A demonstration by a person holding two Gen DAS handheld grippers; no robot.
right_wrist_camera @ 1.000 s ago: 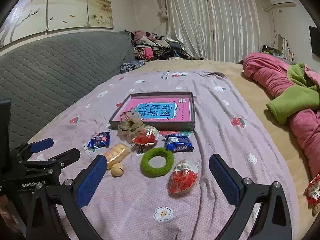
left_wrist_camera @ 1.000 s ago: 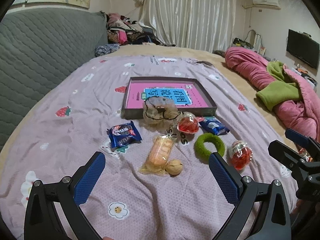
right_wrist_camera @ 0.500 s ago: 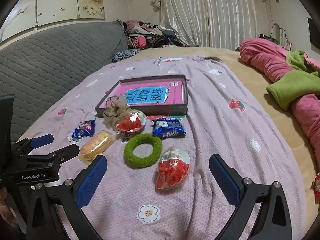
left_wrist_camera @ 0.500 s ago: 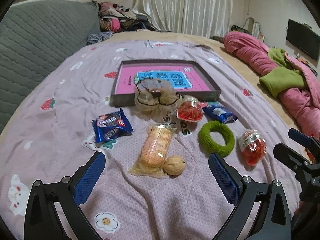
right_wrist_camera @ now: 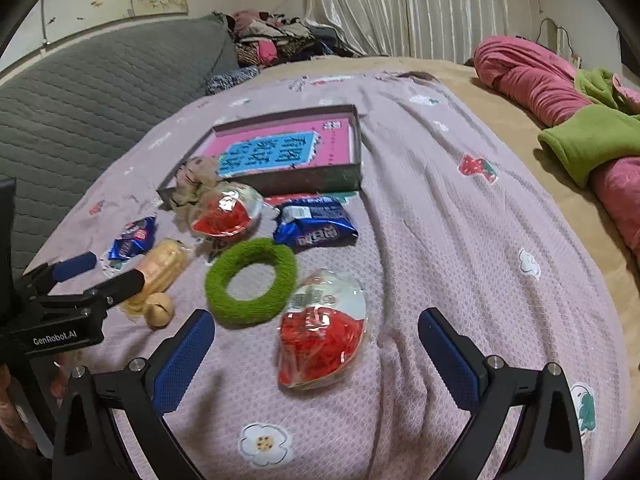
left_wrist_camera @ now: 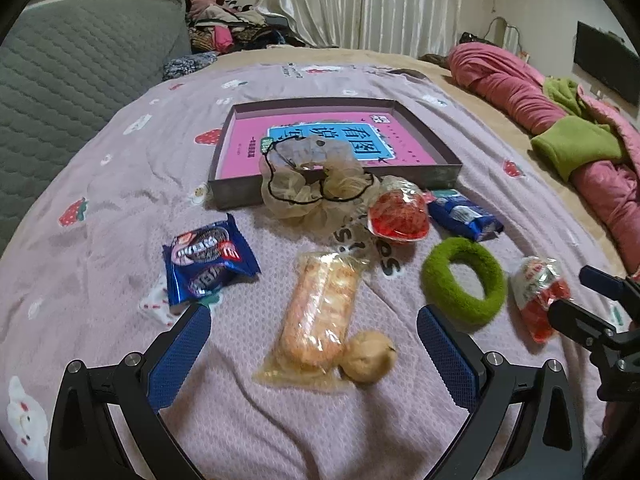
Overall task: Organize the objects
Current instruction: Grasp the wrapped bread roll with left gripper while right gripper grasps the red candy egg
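Spread across a bed, a mauve blanket (left_wrist_camera: 120, 208) printed with strawberries and flowers carries the whole clutter. Both tongs stand released, holding nothing. The left gripper (left_wrist_camera: 314, 354) hangs low over a clear-wrapped biscuit pack (left_wrist_camera: 320, 312), with a walnut (left_wrist_camera: 368, 356) touching the pack's near end, both lying between its blue pads. The right gripper (right_wrist_camera: 316, 354) frames a red-and-silver snack pouch (right_wrist_camera: 324, 332). Just beside that pouch lies a green fuzzy ring (right_wrist_camera: 250, 280). Farther out sit a blue cookie packet (left_wrist_camera: 208, 258) on the left, a second blue packet (right_wrist_camera: 316, 228) and another red pouch (right_wrist_camera: 224, 214). A beige scrunchie (left_wrist_camera: 312, 188) is draped over the near wall of a shallow grey box (left_wrist_camera: 436, 140), whose floor is a pink-and-blue printed sheet. Beyond, a grey quilted headboard (left_wrist_camera: 72, 80) and a rumpled pink duvet (left_wrist_camera: 520, 92) border the bed.
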